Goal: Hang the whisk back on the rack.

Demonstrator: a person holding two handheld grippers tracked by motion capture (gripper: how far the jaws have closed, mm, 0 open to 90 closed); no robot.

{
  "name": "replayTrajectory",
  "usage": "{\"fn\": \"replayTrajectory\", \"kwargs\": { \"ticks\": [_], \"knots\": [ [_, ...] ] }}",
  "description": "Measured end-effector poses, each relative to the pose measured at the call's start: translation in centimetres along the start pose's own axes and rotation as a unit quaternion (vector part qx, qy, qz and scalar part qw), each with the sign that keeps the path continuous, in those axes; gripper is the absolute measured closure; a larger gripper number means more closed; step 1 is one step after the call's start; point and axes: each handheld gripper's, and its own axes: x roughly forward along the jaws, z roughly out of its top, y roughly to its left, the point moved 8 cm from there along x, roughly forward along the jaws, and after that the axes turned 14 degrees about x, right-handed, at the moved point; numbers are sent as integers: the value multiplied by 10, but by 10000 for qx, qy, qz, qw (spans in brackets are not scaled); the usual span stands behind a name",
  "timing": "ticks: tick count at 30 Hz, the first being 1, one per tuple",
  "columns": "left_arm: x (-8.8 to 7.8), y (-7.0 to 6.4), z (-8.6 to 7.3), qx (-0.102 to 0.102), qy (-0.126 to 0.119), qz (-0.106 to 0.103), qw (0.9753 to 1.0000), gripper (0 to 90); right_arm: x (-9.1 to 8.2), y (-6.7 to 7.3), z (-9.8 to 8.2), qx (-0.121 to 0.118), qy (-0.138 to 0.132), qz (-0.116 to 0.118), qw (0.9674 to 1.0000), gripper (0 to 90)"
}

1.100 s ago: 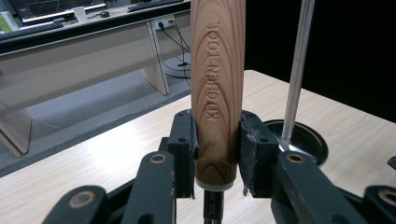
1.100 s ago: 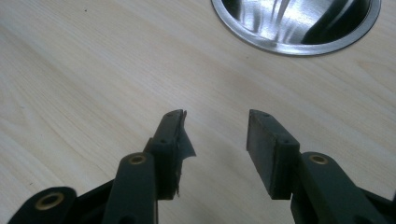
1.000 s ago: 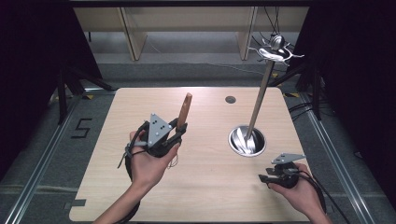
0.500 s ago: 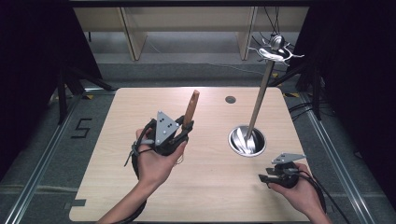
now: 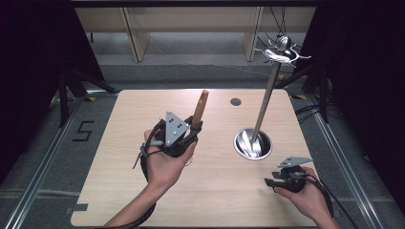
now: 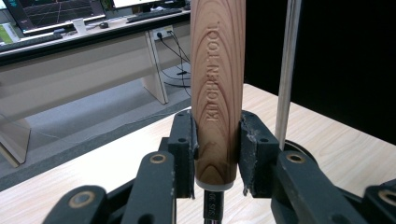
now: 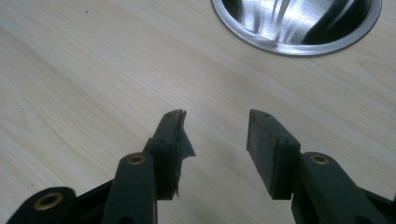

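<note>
— Tongs first: what are the left tongs (image 5: 193, 128) doing?

— Clenched on a wooden handle (image 5: 200, 106). In the left gripper view both black pads press the sides of the handle (image 6: 217, 88) near its lower end, and the words KITCHEN TOOL run up the grain. A pale collar and a dark metal shank show just under the wood, between the jaws.

— Where is that handle over the worktop (image 5: 119, 157)?

— Held up off it, in the left half. From the high view it rises out of the tongs and leans slightly away from the person, its free end toward the far edge. The left hand (image 5: 165, 160) wraps the gripper body from below, palm up.

— And the right tongs (image 5: 269, 182)?

— Released. In the right gripper view the two jaws stand apart with bare worktop (image 7: 93, 70) between them, nothing in the gap. A torn flap of dark padding hangs off the inner face of one jaw. The right hand (image 5: 305, 198) sits low at the near right corner of the worktop.

— What else is nearby?

— A round steel base (image 5: 252, 144) sits on the right half of the worktop, with a thin metal pole (image 5: 265, 100) rising from it to a branched metal top (image 5: 279, 50). The base's rim (image 7: 299, 28) shows just ahead of the right tongs. A small dark disc (image 5: 235, 101) lies near the far edge, well apart from both hands.

— Does the handle touch the pole?

— No; the pole (image 6: 287, 70) stands behind it in the left gripper view, apart.
</note>
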Motion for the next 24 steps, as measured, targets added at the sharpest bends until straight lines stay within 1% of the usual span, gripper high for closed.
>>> {"fn": "replayTrajectory", "kwargs": {
  "ticks": [1,4,5,6,7,9,12,15,21,22,24],
  "knots": [
    [1,-1,2,-44,-38,1,10000,686,0,0,0,1,4,1,10000,568],
    [3,-2,5,-55,-48,-20,10000,686,0,1,0,28,15,-2,10000,567],
    [4,-3,6,-36,-50,-34,10000,686,1,1,0,33,-44,-4,10000,567],
    [5,-3,7,-88,-87,-15,9999,686,0,0,0,32,16,-6,10000,567],
    [5,-3,9,-99,-115,-10,9999,686,0,0,0,-15,12,-13,10000,567],
    [6,-4,11,-105,-150,-6,9998,686,0,-1,0,-24,-9,-10,10000,567],
    [9,-5,15,-117,-192,10,9997,686,-1,1,0,76,20,3,10000,567],
    [10,-6,17,-120,-203,9,9997,686,-1,0,0,73,13,3,10000,567],
    [13,-7,23,-203,-296,56,9993,686,-1,0,0,73,9,10,10000,565],
    [13,-7,24,-202,-310,62,9993,686,0,-1,0,-7,-18,-1,10000,565],
    [14,-8,27,-221,-332,104,9992,686,0,-1,0,-21,-14,-5,10000,565]
  ]
}}
